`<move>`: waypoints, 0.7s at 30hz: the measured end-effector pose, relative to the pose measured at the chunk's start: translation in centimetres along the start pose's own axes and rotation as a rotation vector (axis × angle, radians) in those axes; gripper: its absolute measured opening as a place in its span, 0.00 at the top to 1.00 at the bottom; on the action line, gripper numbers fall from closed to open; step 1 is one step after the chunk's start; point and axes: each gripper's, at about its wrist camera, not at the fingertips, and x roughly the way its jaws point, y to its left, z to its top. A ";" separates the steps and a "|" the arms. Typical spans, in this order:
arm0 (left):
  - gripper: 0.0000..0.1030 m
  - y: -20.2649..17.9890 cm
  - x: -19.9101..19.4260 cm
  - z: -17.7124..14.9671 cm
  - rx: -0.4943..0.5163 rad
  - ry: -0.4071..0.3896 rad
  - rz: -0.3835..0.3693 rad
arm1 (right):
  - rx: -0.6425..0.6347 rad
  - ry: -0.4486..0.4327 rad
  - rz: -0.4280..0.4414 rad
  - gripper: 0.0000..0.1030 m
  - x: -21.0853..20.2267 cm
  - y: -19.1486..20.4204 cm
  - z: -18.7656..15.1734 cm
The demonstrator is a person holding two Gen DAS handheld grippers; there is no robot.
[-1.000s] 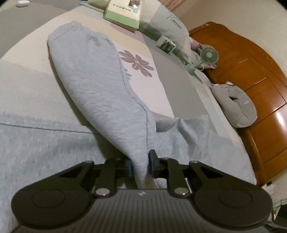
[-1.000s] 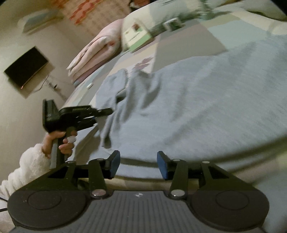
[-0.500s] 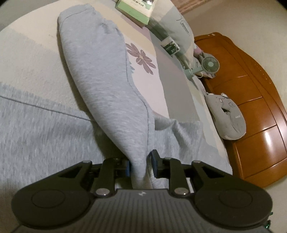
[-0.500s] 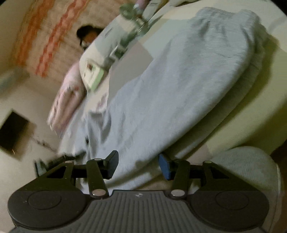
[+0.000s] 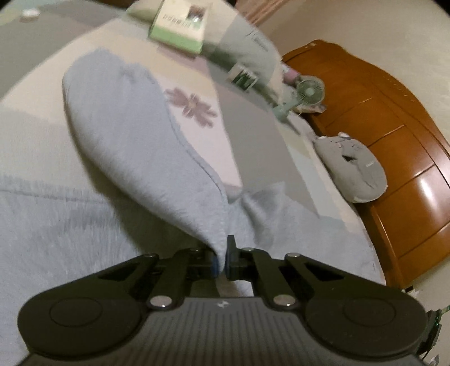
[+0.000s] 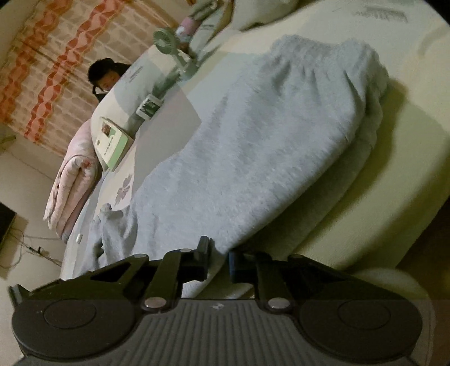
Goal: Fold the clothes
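Note:
Light grey sweatpants point(image 5: 135, 140) lie spread on the bed point(image 5: 28, 135). One leg runs away from my left gripper point(image 5: 222, 259) toward the far left. That gripper is shut on a raised fold of the fabric, which peaks between its pads. In the right wrist view the sweatpants point(image 6: 253, 154) stretch to a gathered band at the upper right, near the bed's edge point(image 6: 393, 169). My right gripper point(image 6: 218, 261) sits at the garment's near edge. Its jaws are closing, with a point of the fabric pinched between them.
A green book point(image 5: 180, 25), a small fan point(image 5: 309, 93) and a grey plush point(image 5: 351, 169) lie along the wooden headboard point(image 5: 393, 140). A folded pink quilt point(image 6: 73, 180) sits at the far end. A person's head point(image 6: 105, 76) shows beyond the bed.
The left jaws have pinched tighter on the fold and lifted it slightly. The right gripper swung and rolled to the garment's near edge, and its wide jaws have narrowed onto the fabric.

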 end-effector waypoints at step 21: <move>0.80 0.9 -2.8 -3.7 0.132 0.116 0.151 | -0.089 0.002 -0.150 0.67 -3.7 -0.6 -0.7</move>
